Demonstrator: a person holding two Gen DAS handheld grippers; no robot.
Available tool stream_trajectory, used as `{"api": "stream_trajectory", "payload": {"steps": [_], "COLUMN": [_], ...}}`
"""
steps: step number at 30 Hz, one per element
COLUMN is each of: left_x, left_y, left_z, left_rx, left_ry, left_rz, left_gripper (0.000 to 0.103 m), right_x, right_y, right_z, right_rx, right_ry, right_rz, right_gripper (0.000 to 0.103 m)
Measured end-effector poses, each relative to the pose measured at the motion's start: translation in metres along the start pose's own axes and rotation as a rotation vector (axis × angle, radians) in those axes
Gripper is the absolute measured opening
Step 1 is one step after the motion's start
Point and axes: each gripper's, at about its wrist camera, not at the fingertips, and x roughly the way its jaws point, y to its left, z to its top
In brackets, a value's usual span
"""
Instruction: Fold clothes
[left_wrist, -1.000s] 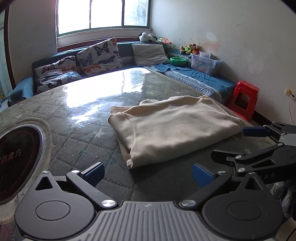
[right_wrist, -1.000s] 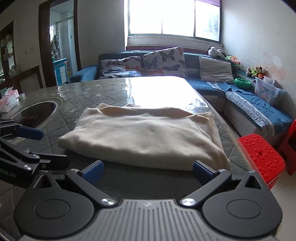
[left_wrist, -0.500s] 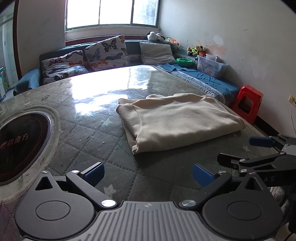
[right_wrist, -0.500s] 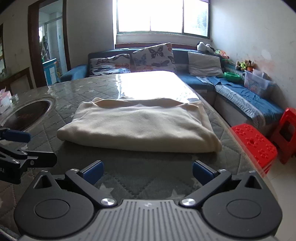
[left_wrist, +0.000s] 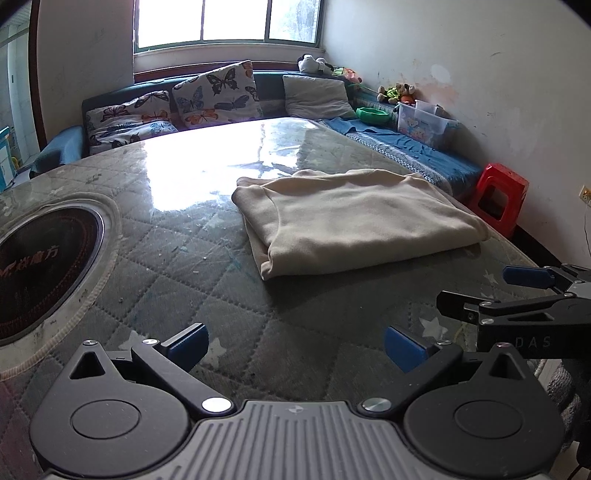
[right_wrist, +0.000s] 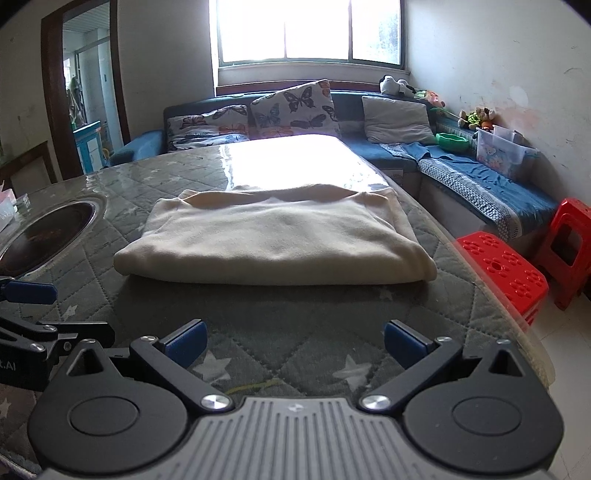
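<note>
Cream garment (right_wrist: 273, 240) folded flat into a rectangle, on the desk (left_wrist: 177, 258) near its right edge. Left tool (left_wrist: 295, 347) and right tool (right_wrist: 293, 339) both spread apart, holding nothing, short of the cloth. If refolding: grip both near corners together, lift evenly.

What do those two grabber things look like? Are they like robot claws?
A bit like claws! The left gripper and right gripper match: black arms with round black hubs, shiny silver screws, a ribbed grey body, and blue pads on the fingertips. White letters are printed on the black sides, "DAS" on the right one seen from the left view. A knitted grey sleeve shows at the edge.
</note>
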Motion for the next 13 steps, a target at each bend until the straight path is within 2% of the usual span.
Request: {"api": "stream_trajectory", "payload": {"steps": [13], "left_x": [-0.0076], "left_y": [-0.0037], "left_z": [-0.0065], "left_rx": [-0.003], "left_ry": [-0.003], "left_rz": [-0.01], "left_gripper": [0.103], "right_x": [-0.0067], "right_y": [0.0056], "right_z": [-0.0081], "right_rx": [0.01], "right_ry": [0.004], "right_rz": [0.004], "right_gripper": [0.103]}}
